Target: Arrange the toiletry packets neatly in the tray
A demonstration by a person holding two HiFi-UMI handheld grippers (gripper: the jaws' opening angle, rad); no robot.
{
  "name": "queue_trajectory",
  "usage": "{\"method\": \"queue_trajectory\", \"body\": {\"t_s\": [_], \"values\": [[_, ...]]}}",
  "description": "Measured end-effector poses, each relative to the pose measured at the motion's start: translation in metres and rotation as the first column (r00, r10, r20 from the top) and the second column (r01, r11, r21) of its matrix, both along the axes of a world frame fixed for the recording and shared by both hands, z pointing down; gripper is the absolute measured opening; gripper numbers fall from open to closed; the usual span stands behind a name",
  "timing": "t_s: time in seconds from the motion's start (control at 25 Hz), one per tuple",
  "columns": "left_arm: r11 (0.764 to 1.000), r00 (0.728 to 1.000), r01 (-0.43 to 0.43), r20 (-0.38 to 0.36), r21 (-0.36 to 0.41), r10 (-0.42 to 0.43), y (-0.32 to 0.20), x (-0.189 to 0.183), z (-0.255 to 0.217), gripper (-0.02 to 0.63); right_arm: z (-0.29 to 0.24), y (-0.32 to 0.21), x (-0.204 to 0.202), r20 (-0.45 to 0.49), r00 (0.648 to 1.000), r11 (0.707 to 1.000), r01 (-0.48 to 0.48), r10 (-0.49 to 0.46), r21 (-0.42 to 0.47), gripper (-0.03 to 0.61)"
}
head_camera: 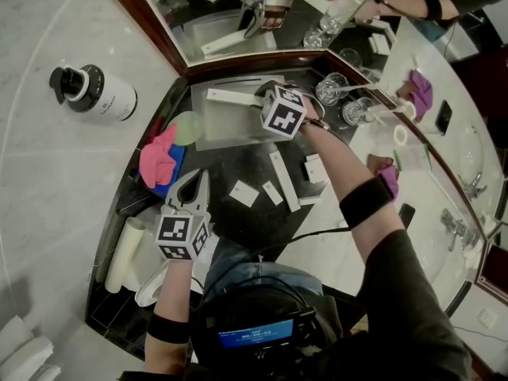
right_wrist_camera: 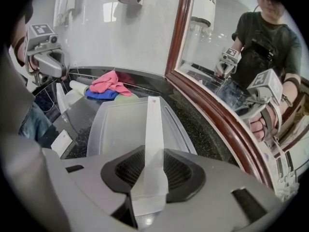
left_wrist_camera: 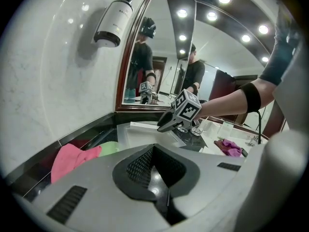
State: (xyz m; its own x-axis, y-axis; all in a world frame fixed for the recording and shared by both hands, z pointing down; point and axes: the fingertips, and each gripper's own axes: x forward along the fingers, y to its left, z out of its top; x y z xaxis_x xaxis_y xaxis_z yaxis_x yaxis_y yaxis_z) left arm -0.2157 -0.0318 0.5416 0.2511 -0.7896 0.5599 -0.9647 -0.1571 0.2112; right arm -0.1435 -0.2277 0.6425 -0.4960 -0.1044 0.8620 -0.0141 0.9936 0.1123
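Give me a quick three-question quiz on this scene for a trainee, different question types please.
1. True or false: the left gripper holds a packet.
2. The right gripper holds: A a sponge, B a long white packet, C a spoon?
3. In the head view, on which side of the tray does the pink cloth lie?
Key: 1 false, it is shut and empty. 2 B. 3 left.

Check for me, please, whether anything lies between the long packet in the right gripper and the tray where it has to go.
Nothing visible does. The right gripper holds the long white packet directly over the tray, whose floor looks bare; the other packets lie outside it.
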Motion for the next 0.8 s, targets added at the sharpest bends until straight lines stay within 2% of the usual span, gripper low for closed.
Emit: {"method": "queue_trajectory", "body": {"t_s": [0.52,0.8], "values": [[0.999,1.000,0.001,0.009,0.034,-0.002,0.010,0.004,-0.022,0.000,-0.049,0.046,0.022,0.066,0.994,0.996,-0.092,0.092,-0.001,0.147],[0.998,1.000,0.002,0.009,0.059,-0.002,0.022,0.009,-0.038,0.000,-0.075,0.091,0.045,0.120,0.969,0.977,-0.211,0.214,-0.042,0.147]]}}
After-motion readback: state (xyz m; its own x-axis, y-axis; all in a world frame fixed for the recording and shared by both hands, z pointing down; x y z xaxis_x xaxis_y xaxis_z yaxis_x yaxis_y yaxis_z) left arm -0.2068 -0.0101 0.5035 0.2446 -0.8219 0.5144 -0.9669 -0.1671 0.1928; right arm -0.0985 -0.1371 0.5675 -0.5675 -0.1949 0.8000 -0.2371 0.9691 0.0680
